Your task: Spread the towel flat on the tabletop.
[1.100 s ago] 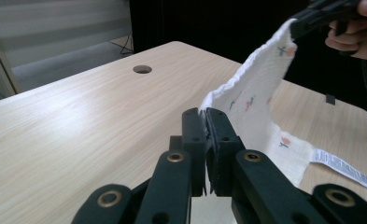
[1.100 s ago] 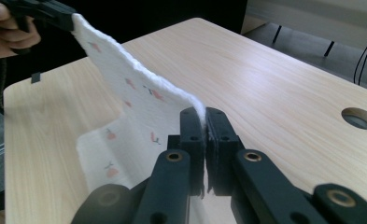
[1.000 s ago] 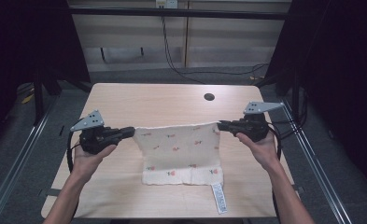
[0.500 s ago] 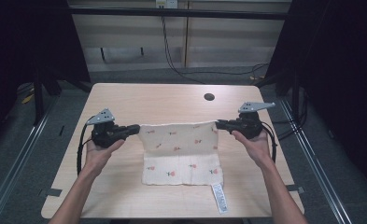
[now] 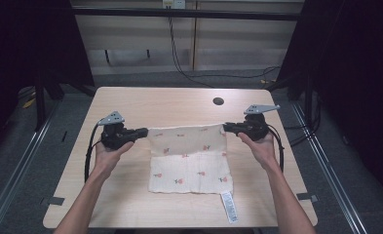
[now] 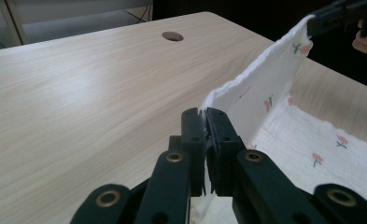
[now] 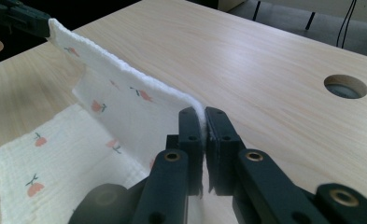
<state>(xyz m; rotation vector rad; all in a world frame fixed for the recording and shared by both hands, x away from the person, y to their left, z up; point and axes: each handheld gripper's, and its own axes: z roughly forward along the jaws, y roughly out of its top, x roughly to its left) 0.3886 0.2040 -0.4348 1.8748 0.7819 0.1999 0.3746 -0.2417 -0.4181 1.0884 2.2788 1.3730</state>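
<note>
Your left gripper (image 5: 143,131) and right gripper (image 5: 226,127) each pinch a cloth (image 5: 189,161) corner; the raised edge hides the fold behind it.

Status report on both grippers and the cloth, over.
Left gripper and right gripper each clamped on a far corner of the flower-print cloth. Far edge raised taut, near half flat on the table. Nothing in the way.

On the tabletop (image 5: 130,102), the left gripper (image 5: 143,131) and right gripper (image 5: 226,127) pinch the far corners of a flower-printed cloth (image 5: 189,163); its white label (image 5: 229,207) lies near.
</note>
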